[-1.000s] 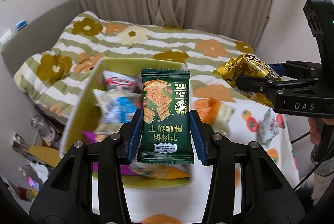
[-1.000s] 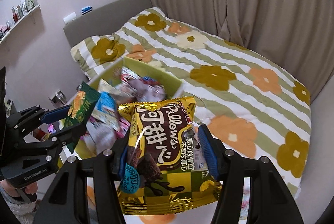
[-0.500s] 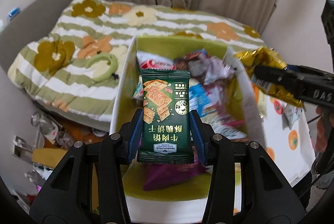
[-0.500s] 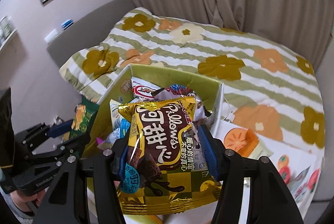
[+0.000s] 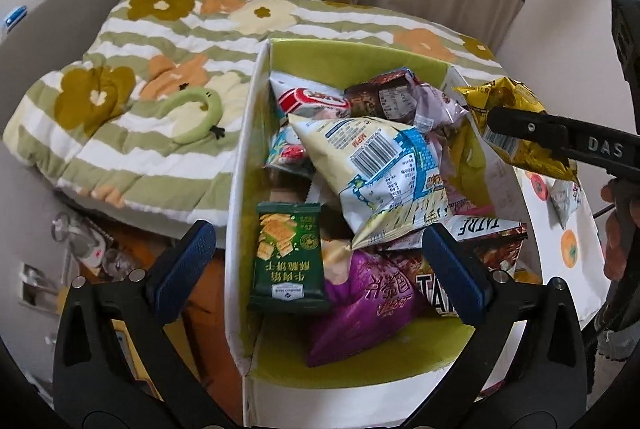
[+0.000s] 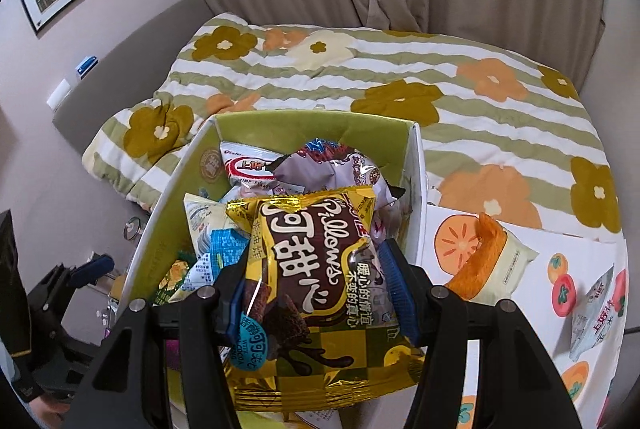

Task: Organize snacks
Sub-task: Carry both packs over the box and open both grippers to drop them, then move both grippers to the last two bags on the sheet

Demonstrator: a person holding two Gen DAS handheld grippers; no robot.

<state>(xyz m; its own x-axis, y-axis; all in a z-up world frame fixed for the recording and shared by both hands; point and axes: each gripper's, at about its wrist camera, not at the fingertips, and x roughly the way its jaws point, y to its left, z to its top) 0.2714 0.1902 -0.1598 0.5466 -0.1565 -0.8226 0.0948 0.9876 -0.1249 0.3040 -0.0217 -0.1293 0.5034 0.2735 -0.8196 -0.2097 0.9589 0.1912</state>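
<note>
While the box is seen from above: many snack bags are piled inside.
Left gripper (image 5: 320,261): held wide apart, nothing pinched.
Green cracker packet (image 5: 289,256): laid in the green box (image 5: 360,49), by its left wall.
Right gripper (image 6: 316,289): pressed tight on the gold Pillows bag (image 6: 320,293), held over the box.

Both wrist views close above the shared snack box (image 5: 244,189), facing bedward.
</note>
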